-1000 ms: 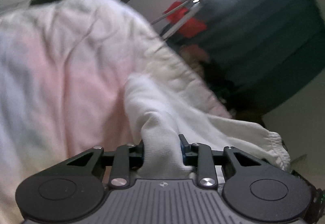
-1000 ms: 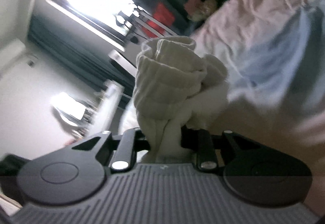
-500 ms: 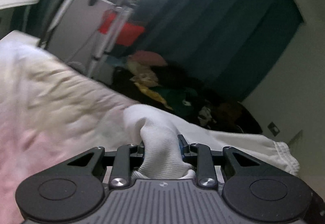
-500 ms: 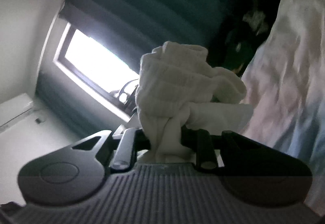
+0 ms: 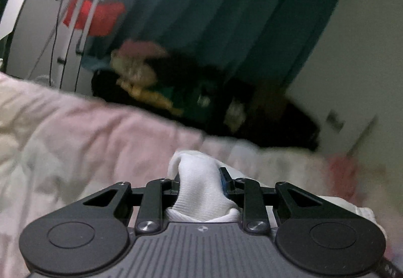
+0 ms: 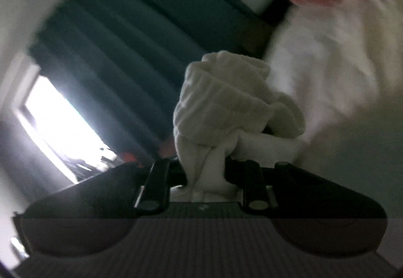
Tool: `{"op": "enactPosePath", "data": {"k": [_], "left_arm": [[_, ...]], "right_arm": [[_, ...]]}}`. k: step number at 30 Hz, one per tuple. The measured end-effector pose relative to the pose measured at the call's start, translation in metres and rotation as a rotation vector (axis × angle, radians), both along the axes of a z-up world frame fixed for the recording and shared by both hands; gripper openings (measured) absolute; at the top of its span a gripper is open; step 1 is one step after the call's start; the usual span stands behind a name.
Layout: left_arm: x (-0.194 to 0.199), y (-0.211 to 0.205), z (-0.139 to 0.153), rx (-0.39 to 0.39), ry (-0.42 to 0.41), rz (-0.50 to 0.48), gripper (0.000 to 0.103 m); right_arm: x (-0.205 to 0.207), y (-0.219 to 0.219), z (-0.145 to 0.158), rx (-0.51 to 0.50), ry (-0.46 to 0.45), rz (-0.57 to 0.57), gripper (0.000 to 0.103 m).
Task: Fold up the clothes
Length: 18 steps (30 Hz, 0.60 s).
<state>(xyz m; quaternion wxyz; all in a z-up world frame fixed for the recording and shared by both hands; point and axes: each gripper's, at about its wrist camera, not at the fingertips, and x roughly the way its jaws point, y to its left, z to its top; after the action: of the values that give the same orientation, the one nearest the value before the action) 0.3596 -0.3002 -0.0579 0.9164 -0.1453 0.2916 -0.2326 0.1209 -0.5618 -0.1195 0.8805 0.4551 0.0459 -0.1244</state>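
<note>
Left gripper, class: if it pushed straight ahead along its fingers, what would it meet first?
The left gripper is shut on white cloth; directly beyond lies the pink-white bedding, likely first contact, though blur leaves depth uncertain.

Home bedroom. Pink quilted bedding (image 5: 100,132) in front, dark teal curtains (image 5: 226,13) over a bright window (image 6: 58,124). Clothes pile (image 5: 156,81) beside the bed, wall socket (image 5: 336,120).

The left gripper (image 5: 201,183) is clamped on white cloth (image 5: 201,192), its 2 fingers pointing toward 12 o'clock in its own view. The right gripper (image 6: 205,169) is likewise closed on a bunched wad of the cloth (image 6: 226,106), its view rolled sideways.
</note>
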Motion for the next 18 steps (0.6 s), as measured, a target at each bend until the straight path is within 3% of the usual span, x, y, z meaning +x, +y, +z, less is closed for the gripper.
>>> {"op": "enactPosePath", "data": {"k": [3,6,9,14,18], "left_arm": [[-0.006,0.004,-0.033,0.096,0.033,-0.018,0.028],[-0.013,0.021,-0.047,0.138,0.057,-0.033,0.032],[-0.014,0.029,-0.054,0.209,0.041,-0.060,0.038],[-0.028,0.034,-0.036,0.245,0.054,-0.068,0.047],[-0.057,0.039,-0.007,0.291,0.024,-0.116,0.057]], "right_arm": [[-0.007,0.004,-0.029,0.146,0.137,-0.021,0.025],[-0.008,0.013,-0.031,0.140,0.257,-0.027,0.029],[-0.016,0.017,-0.045,0.206,0.297,-0.033,0.035],[-0.035,0.015,-0.050,0.275,0.306,-0.019,0.038],[-0.065,0.029,-0.024,0.188,0.357,-0.032,0.038]]}}
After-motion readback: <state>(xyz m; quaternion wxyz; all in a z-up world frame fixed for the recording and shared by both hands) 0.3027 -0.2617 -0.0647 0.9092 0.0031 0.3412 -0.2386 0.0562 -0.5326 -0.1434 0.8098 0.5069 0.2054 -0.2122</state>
